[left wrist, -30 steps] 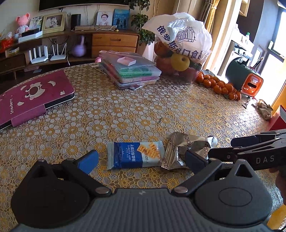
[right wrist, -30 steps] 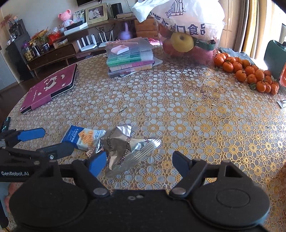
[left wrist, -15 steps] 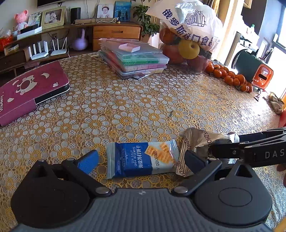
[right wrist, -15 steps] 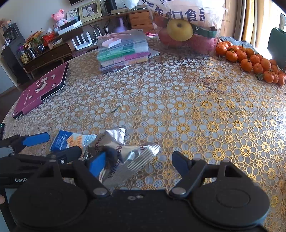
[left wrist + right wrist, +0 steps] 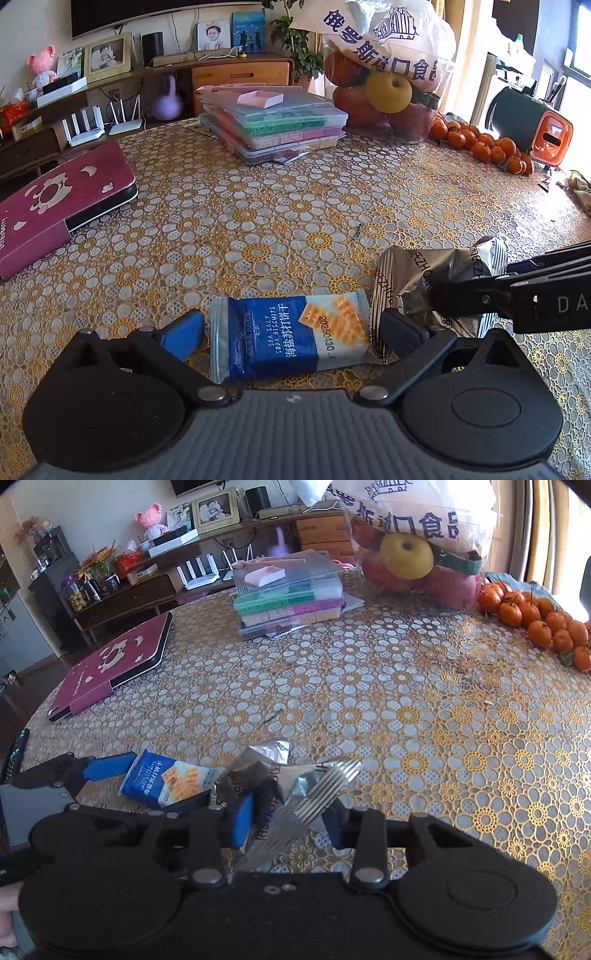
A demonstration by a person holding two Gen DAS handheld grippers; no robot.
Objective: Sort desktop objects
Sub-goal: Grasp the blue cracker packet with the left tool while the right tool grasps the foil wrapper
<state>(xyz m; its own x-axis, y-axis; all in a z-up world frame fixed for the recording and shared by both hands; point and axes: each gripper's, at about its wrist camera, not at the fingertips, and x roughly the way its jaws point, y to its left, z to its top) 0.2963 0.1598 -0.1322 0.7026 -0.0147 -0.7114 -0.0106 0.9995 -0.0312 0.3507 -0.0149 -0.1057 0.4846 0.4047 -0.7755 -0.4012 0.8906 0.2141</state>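
Note:
A blue soda-biscuit packet [image 5: 288, 339] lies flat on the flowered tablecloth [image 5: 295, 206]. My left gripper [image 5: 291, 332] is open, with one finger on each side of the packet and small gaps at both ends. A crumpled silver wrapper [image 5: 424, 280] sits just right of it, overlapping the packet's end. In the right wrist view my right gripper [image 5: 288, 825] has its blue pads pressed in on the silver wrapper [image 5: 295, 801], which lies beside the biscuit packet [image 5: 166, 779]. The left gripper [image 5: 147, 784] shows there from the side. From the left wrist view, the right gripper [image 5: 480, 295] reaches in at the right.
A maroon case [image 5: 62, 199] lies at the left. A stack of plastic boxes [image 5: 273, 125] stands at the back, with a bag of fruit [image 5: 388, 74] and several tangerines [image 5: 480, 144] to its right. A remote [image 5: 14, 753] rests near the table's left edge.
Both grippers moved forward onto the packets. The right jaws went from wide open to closed in on the silver wrapper. The left jaws stayed open around the biscuit packet.

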